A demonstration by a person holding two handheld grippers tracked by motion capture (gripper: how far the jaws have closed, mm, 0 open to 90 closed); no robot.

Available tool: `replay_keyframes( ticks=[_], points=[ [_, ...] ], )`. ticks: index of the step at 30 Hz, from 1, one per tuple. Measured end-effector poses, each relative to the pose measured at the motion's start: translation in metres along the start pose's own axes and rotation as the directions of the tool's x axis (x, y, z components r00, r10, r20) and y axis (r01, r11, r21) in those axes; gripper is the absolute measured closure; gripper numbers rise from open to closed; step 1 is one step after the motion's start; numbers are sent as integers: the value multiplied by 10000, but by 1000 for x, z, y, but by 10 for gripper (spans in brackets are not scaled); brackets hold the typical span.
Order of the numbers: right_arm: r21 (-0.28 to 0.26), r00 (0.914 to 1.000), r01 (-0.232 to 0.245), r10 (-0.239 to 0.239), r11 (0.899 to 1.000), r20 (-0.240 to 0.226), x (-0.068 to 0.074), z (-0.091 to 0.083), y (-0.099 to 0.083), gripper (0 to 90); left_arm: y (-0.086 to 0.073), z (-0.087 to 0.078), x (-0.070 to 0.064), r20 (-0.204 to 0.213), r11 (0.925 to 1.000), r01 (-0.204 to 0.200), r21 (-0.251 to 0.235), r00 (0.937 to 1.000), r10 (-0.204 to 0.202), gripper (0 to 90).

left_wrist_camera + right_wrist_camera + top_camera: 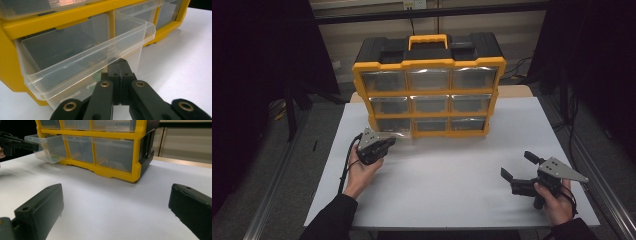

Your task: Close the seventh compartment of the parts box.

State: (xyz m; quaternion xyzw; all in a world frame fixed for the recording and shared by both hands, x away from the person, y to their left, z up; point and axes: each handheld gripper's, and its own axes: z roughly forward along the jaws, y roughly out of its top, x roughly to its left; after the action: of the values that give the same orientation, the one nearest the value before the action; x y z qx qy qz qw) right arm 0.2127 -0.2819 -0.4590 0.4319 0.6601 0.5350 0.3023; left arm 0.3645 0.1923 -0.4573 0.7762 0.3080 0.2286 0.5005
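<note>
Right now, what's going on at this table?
A person holds a gripper in each hand in front of a yellow-and-black organizer with clear drawers. The left gripper is shut on the front lip of the bottom-left drawer, which is pulled partway out of its slot. The right gripper rests on the white table with its jaws wide open, holding nothing, well apart from the organizer. Something small and green lies in the drawer, too unclear to identify.

I can read no text, label, brand or number anywhere, neither on the yellow organizer (pixel 428 93) nor on its clear drawer (pixel 82 60) (the plastic is plain throughout).
</note>
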Motion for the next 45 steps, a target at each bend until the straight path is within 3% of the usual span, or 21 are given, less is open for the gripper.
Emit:
replay_keyframes(
  ticks=[19,21,45],
  points=[
    [-28,10000,39,-39,10000,-23,0,0,0,0,3,6,3,-104,9999,162,28,9998,-161,900],
    [-13,10000,27,-27,10000,2,0,0,0,0,4,7,4,-166,9999,21,104,9999,-20,900],
    [0,10000,17,-17,10000,-13,0,0,0,0,7,15,8,-134,10000,6,99,9999,-4,900]
  ],
)
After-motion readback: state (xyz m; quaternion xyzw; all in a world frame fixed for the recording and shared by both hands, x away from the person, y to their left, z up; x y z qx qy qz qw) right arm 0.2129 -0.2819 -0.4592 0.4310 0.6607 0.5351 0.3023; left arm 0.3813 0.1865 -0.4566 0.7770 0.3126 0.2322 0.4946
